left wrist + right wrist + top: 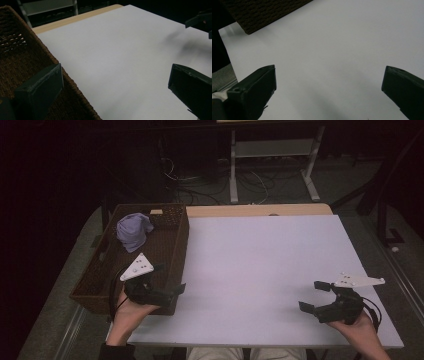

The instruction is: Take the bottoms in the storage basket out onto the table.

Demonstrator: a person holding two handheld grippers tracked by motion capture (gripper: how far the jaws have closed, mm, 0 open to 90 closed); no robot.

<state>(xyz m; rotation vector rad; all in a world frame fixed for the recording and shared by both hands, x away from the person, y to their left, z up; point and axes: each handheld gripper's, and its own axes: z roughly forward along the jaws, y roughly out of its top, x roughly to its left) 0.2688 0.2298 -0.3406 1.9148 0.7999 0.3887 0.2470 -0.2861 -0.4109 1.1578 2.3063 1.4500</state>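
A brown woven basket (172, 251) is sitting at the left edge of the white table (260, 270), and a crumpled lavender cloth (133, 231) is lying inside it toward the far end; the rest of the basket floor is showing bare weave. The left gripper (169, 279) is hovering at the basket's near right corner, its jaws standing wide apart with nothing between them, one jaw over the basket rim and the other over the tabletop. In the left gripper view the basket wall (30, 62) is running beside the left jaw, and the white table (120, 55) is lying open ahead. The right gripper (312, 295) is hanging over the table's near right part, well apart from the basket, jaws spread wide and gripping nothing. Beyond the table, cables and a white metal stand (272, 150) are sitting on the dark floor.
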